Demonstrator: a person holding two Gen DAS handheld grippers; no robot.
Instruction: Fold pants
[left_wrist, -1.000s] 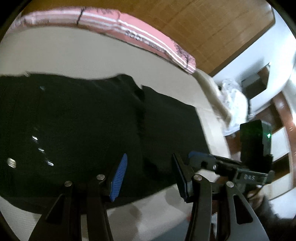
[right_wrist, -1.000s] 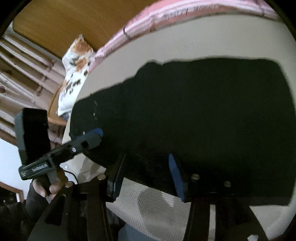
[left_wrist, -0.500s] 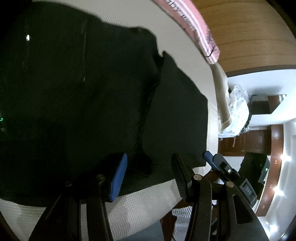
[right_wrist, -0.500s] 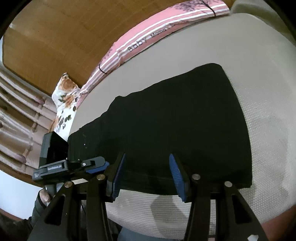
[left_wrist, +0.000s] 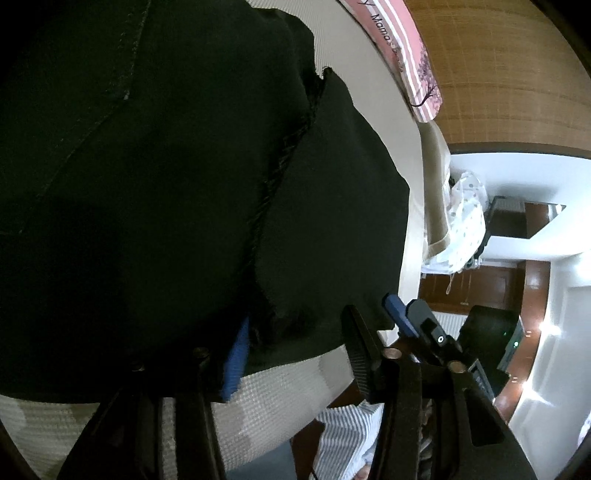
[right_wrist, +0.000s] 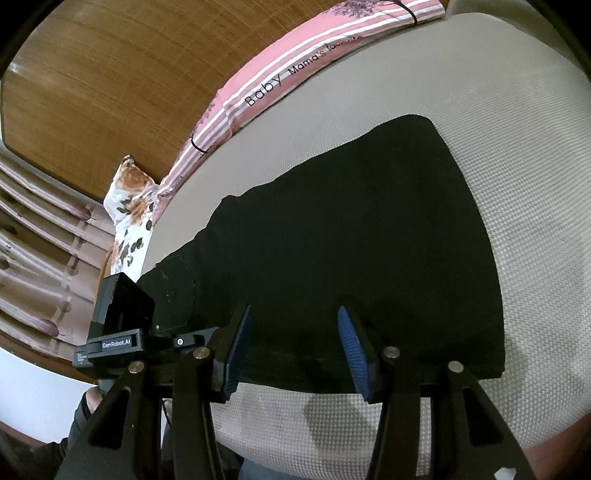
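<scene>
Black pants (right_wrist: 332, 236) are laid flat on the mattress (right_wrist: 498, 110), filling frame centre. Both the left gripper (left_wrist: 295, 343) and right gripper (right_wrist: 291, 347), jaws spread, have been lowered onto the near hem; grasping is judged imminent.

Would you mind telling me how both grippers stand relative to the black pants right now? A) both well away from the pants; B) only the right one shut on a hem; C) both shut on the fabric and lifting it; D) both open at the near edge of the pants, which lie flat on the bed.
D: the left gripper and right gripper both show spread fingers at the near edge of the pants, flat on the bed.
</scene>
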